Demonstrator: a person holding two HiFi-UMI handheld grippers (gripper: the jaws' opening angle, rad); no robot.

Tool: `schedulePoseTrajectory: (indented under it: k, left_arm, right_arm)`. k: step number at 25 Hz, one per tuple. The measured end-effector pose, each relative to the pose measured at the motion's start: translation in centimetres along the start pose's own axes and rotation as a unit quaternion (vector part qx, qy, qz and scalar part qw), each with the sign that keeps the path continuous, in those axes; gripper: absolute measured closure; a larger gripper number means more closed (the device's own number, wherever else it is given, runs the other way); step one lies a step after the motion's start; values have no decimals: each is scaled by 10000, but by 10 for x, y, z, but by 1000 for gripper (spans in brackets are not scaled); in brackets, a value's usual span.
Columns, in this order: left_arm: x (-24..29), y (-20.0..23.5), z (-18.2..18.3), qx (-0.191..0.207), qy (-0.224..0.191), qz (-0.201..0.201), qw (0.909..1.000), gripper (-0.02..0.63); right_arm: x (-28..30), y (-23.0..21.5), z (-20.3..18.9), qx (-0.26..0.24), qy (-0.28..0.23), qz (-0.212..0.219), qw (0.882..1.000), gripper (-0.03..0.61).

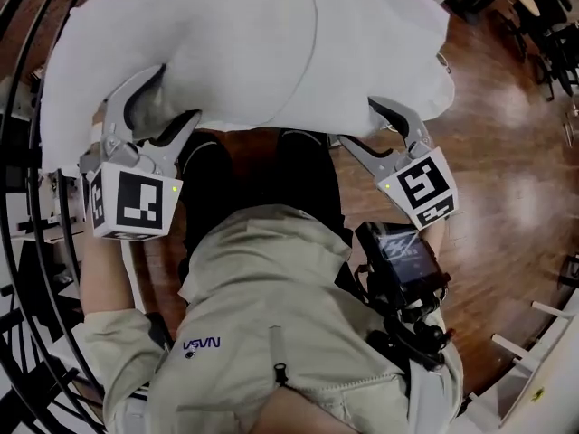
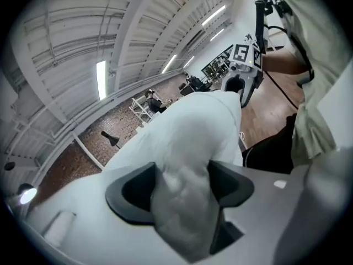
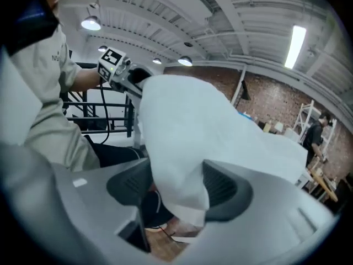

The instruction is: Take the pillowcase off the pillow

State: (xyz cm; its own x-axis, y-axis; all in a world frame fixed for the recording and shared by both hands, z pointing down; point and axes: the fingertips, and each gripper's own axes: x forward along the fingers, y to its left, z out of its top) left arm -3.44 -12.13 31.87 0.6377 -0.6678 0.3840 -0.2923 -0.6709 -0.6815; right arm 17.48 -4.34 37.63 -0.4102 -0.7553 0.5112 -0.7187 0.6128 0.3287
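A white pillow in its pillowcase [image 1: 253, 43] hangs in the air in front of me, over my legs. My left gripper [image 1: 179, 93] has its near left corner; in the left gripper view a bunched wad of the white cloth [image 2: 185, 203] fills the gap between the jaws of that gripper [image 2: 182, 186] and touches both. My right gripper [image 1: 357, 120] is at the near right edge. There the pillowcase's cloth [image 3: 182, 148] hangs down through the right gripper [image 3: 176, 184], filling the gap between both pads. Each gripper shows at the pillow's far end in the other's view.
Brown wood floor [image 1: 507, 170] lies below. A black device [image 1: 403, 260] hangs at my waist. Black metal railing [image 1: 27, 269] curves along the left. Dark chairs [image 1: 543, 16] stand at the top right and white furniture [image 1: 543, 333] at the lower right.
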Motion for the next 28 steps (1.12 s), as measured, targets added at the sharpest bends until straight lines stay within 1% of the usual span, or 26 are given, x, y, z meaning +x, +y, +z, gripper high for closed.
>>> schedulePoseTrajectory:
  k: [3, 4, 5, 6, 7, 9, 11, 12, 13, 14, 16, 17, 18, 19, 20, 21, 23, 26, 27, 28]
  left_arm:
    - [-8, 10, 11, 31, -117, 16, 9999, 399]
    - [-9, 15, 13, 46, -159, 46, 9999, 427]
    - [-11, 20, 15, 33, -213, 95, 9997, 456]
    - [-13, 26, 16, -7, -286, 171, 9994, 485]
    - [-15, 33, 18, -71, -377, 274, 9989, 503]
    - [-20, 50, 22, -277, -576, 523, 9966, 528]
    - [-26, 68, 24, -697, -747, 778, 9917, 548]
    - [-30, 78, 24, -958, -800, 904, 9880, 554]
    - [-34, 90, 23, -1190, -826, 1033, 9840, 563]
    - [-38, 104, 20, -1366, -830, 1172, 9802, 569]
    - [-53, 138, 6, -1562, -828, 1506, 9727, 586]
    - [-63, 157, -1, -1670, -849, 1716, 9672, 588]
    - [-73, 174, -5, -1809, -886, 1932, 9603, 589]
    - [-82, 189, -5, -1935, -942, 2120, 9533, 589]
    - [-89, 202, -1, -2025, -1029, 2266, 9471, 589]
    - [-94, 212, 6, -2085, -1135, 2376, 9419, 591]
    - [-103, 227, 17, -2217, -1354, 2561, 9311, 591]
    - [-120, 247, 27, -2493, -1672, 2890, 9090, 592]
    - [-126, 253, 32, -2504, -1758, 3028, 9026, 592]
    - [-131, 258, 39, -2452, -1838, 3152, 8982, 592]
  right_arm:
    - [-2, 0, 7, -82, -154, -24, 9998, 348]
    - [-4, -2, 9, -134, -164, -33, 9998, 366]
    - [-6, -4, 10, -147, -152, -77, 9997, 407]
    - [-8, -9, 9, -119, -140, -157, 9997, 490]
    - [-11, -15, 9, -64, -148, -258, 9995, 559]
    - [-17, -31, 8, 100, -262, -500, 9984, 572]
    - [-24, -51, 10, 346, -455, -863, 9946, 574]
    - [-29, -65, 9, 551, -558, -1144, 9903, 574]
    - [-36, -83, 6, 822, -654, -1503, 9830, 574]
    - [-46, -103, 0, 1143, -740, -1916, 9720, 574]
    - [-71, -143, -21, 1808, -882, -2731, 9407, 574]
    - [-82, -159, -32, 2094, -942, -3054, 9241, 574]
    - [-92, -171, -42, 2314, -988, -3295, 9100, 574]
    - [-98, -179, -49, 2455, -1017, -3451, 9002, 574]
    - [-101, -183, -52, 2527, -1042, -3516, 8954, 574]
    - [-98, -183, -52, 2551, -1070, -3490, 8953, 574]
    - [-77, -176, -46, 2499, -1076, -3272, 9049, 574]
    - [-29, -156, -29, 2246, -921, -2780, 9294, 574]
    - [-13, -149, -22, 2124, -862, -2587, 9384, 574]
    - [3, -140, -14, 1990, -812, -2385, 9471, 574]
